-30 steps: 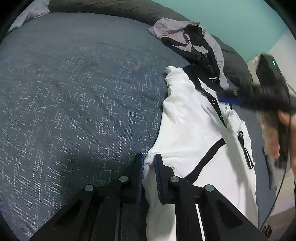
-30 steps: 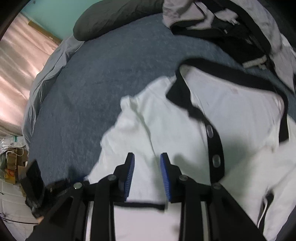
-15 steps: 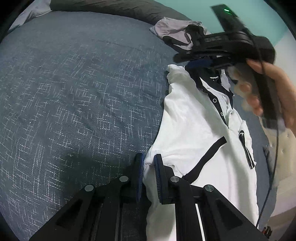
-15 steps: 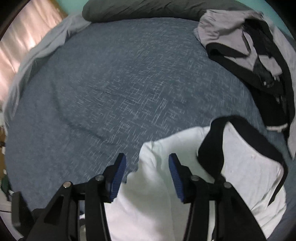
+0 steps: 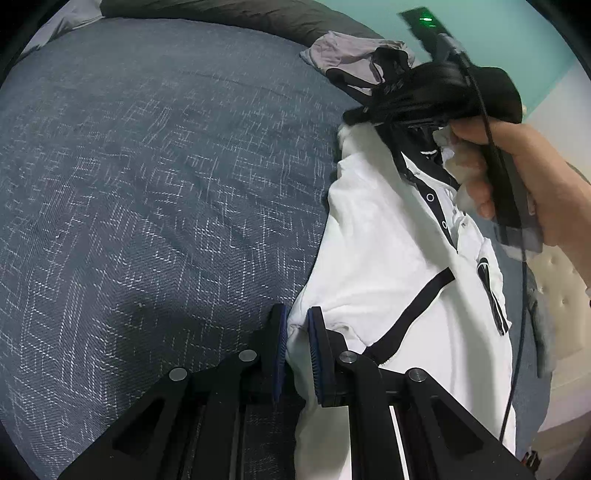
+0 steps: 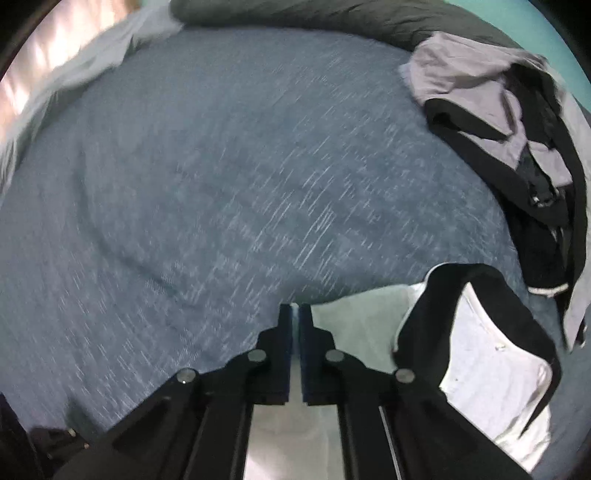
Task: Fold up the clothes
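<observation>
A white polo shirt with black collar, placket and trim lies on a dark blue patterned bedspread. My left gripper is shut on a fold of the shirt's near edge. The right gripper is shut on the shirt's shoulder edge beside the black collar. In the left wrist view the right gripper's black body, held by a hand, sits over the collar end; its fingertips are hidden there.
A crumpled grey and black garment lies farther up the bed. A dark pillow runs along the bed's far end. A cable hangs from the right gripper. A teal wall stands behind.
The right gripper swept across the shirt to its shoulder edge by the collar and its jaws went from open to shut on the cloth. The left gripper stayed still, holding its fold.
</observation>
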Demonstrator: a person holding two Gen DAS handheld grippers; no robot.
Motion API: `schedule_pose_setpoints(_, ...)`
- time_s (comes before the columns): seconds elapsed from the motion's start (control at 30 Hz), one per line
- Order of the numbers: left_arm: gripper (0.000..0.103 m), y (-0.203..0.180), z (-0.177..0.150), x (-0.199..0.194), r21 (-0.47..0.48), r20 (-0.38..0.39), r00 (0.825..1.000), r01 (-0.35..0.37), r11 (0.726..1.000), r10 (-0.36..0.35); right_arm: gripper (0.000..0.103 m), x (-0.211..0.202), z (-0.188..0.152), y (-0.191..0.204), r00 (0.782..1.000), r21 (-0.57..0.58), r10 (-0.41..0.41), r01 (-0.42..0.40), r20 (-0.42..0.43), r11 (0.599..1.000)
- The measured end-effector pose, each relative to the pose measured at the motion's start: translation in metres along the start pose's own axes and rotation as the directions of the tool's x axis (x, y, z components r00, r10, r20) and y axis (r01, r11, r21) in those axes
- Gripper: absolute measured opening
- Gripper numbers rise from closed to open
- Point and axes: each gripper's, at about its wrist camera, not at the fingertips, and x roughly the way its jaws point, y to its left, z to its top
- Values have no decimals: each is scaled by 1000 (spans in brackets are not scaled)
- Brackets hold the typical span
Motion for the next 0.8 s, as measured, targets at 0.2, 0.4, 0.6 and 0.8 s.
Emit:
schedule_pose_setpoints(0.2,11,2,0,0,-2,0,1000,2,1000,-2,2,-10,5,-36,996,175,33,-47,82,983)
schedule_pose_setpoints(0.4,11,4,-2,-2,-10,0,1000,9,1000,-9,2,-6,5,-47,994,259,43,-68,101,964)
schedule_pose_setpoints(0.6,11,3,-2,-4,-7,-4,1000,2,1000,-2,2,-1,7,-48,993,286,74,-98,93,953)
schedule_pose_setpoints(0.8,11,5,-1,-5,-9,-10,1000,5,1000,-5,3,2,7,-46,992,302,83,-107,92,947)
